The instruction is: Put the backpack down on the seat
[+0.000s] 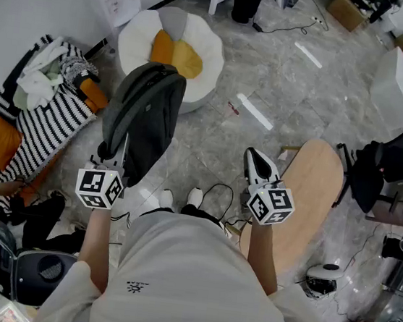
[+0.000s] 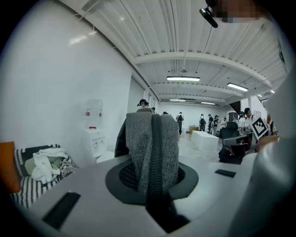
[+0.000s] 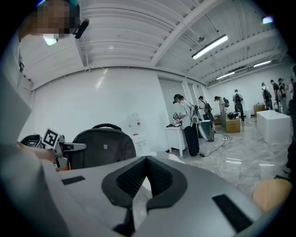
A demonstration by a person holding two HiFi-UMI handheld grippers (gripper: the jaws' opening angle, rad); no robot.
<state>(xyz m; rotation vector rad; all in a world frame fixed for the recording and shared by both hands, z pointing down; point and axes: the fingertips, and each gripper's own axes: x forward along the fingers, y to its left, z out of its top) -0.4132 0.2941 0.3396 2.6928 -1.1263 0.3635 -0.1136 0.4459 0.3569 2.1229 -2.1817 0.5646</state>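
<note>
A dark grey backpack [image 1: 145, 117] hangs upright above the floor from my left gripper [image 1: 111, 154]. That gripper is shut on its grey fabric strap [image 2: 152, 148], which rises from between the jaws in the left gripper view. Just beyond the bag stands a white round seat [image 1: 207, 70] with yellow cushions [image 1: 177, 53]. My right gripper [image 1: 254, 159] is held to the right of the bag, shut with nothing in it. In the right gripper view the backpack [image 3: 104, 146] shows at the left, beside the left gripper's marker cube [image 3: 51, 137].
A black-and-white striped couch [image 1: 41, 130] piled with clothes lies at the left. A wooden oval seat [image 1: 312, 199] stands close on the right, and a black chair [image 1: 386, 168] beyond it. A cable [image 1: 219, 192] runs by my feet. Several people stand far off.
</note>
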